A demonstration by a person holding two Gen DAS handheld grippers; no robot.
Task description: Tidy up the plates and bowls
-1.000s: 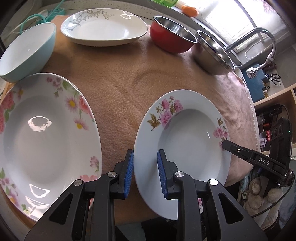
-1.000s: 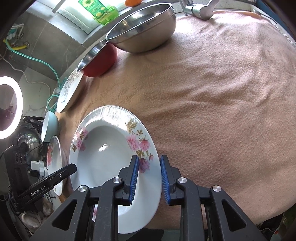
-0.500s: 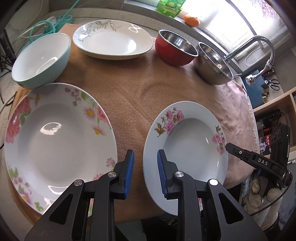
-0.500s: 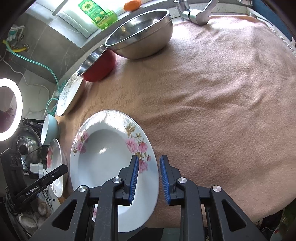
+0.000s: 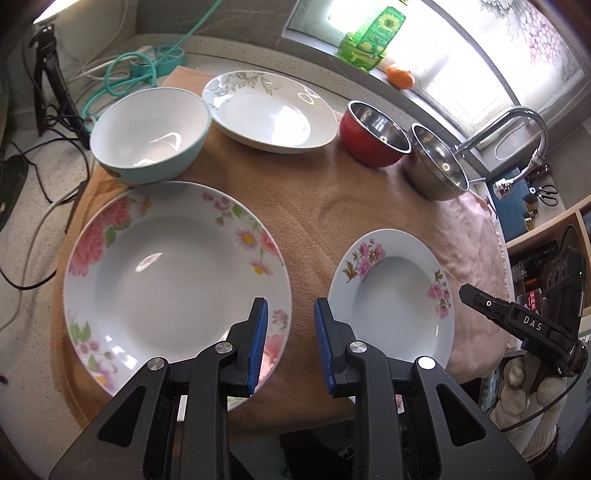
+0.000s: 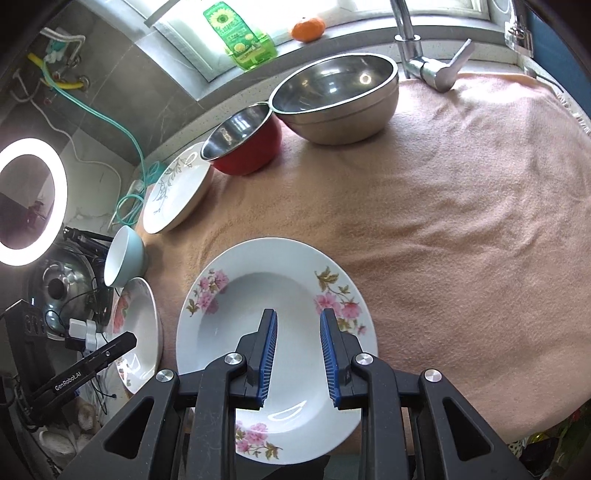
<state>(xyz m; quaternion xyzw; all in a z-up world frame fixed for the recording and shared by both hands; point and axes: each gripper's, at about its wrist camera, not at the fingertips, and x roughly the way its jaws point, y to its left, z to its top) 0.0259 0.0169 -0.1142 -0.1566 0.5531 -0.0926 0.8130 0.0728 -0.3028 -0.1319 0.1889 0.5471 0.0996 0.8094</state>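
Observation:
A small white plate with pink flowers (image 5: 397, 299) lies on the brown cloth (image 5: 321, 206); it also shows in the right wrist view (image 6: 280, 295). A larger floral plate (image 5: 170, 280) lies left of it. My left gripper (image 5: 288, 328) is open and empty, raised over the gap between the two plates. My right gripper (image 6: 297, 343) is open and empty above the small plate. A light blue bowl (image 5: 147, 133), a leaf-pattern plate (image 5: 269, 110), a red bowl (image 5: 373, 133) and a steel bowl (image 5: 437, 168) stand along the back.
A tap (image 6: 424, 62) stands behind the steel bowl (image 6: 338, 96). A green bottle (image 6: 240, 37) and an orange (image 6: 308, 27) sit on the windowsill. Cables (image 5: 129, 74) lie at back left. A ring light (image 6: 26, 201) stands at left. The cloth's front edge is close.
Both grippers have drawn back and risen away from the small plate's rim. Their jaws have spread wider. The plate stays flat on the cloth.

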